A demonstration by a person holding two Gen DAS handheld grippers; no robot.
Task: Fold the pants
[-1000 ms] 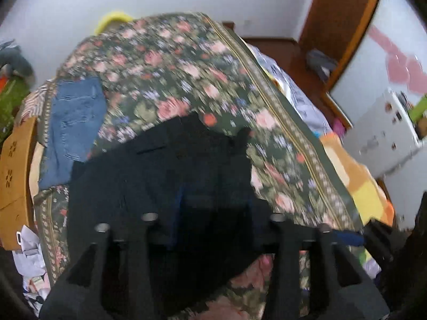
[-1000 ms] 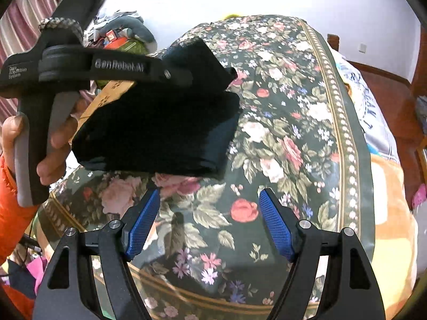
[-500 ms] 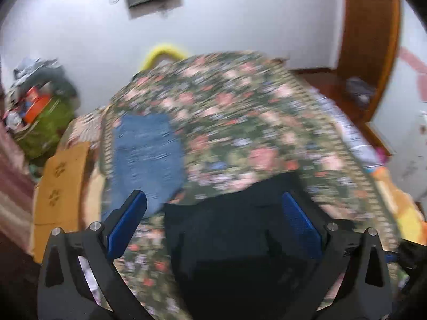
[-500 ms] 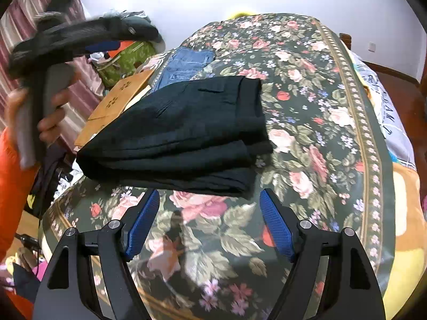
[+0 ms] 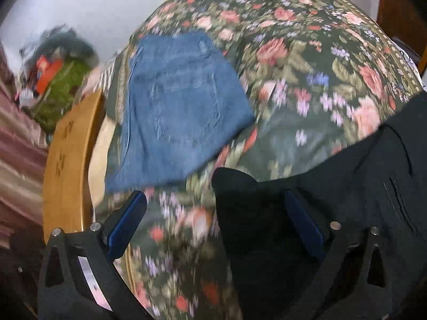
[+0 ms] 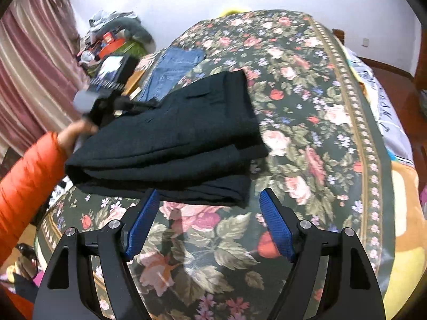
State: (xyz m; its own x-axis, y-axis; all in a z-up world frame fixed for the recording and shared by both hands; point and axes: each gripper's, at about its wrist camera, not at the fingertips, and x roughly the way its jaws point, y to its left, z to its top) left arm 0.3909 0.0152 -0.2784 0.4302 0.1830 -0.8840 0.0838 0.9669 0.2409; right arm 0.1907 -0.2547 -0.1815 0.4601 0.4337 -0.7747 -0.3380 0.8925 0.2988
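Observation:
The black pants (image 6: pixel 173 138) lie folded in a thick stack on the floral bedspread (image 6: pixel 307 101). My right gripper (image 6: pixel 209 200) hovers open just in front of their near edge, with nothing between its blue pads. My left gripper (image 5: pixel 213 213) is open wide at the stack's left end. A corner of the black pants (image 5: pixel 333 186) lies loose between its fingers, and the pads do not press on it. In the right wrist view the left gripper (image 6: pixel 106 98) shows blurred, held by a hand in an orange sleeve (image 6: pixel 29 168).
Folded blue jeans (image 5: pixel 176 106) lie on the bed beyond the black pants, near the left edge. A wooden board (image 5: pixel 69 160) stands beside that edge, with a clutter pile (image 6: pixel 114 40) and a curtain behind. An orange blanket (image 6: pixel 405 213) lies along the right side.
The left gripper opened and let go of the black pants, which dropped flat onto the bed. It then swung down to the stack's left end. The right gripper stayed put.

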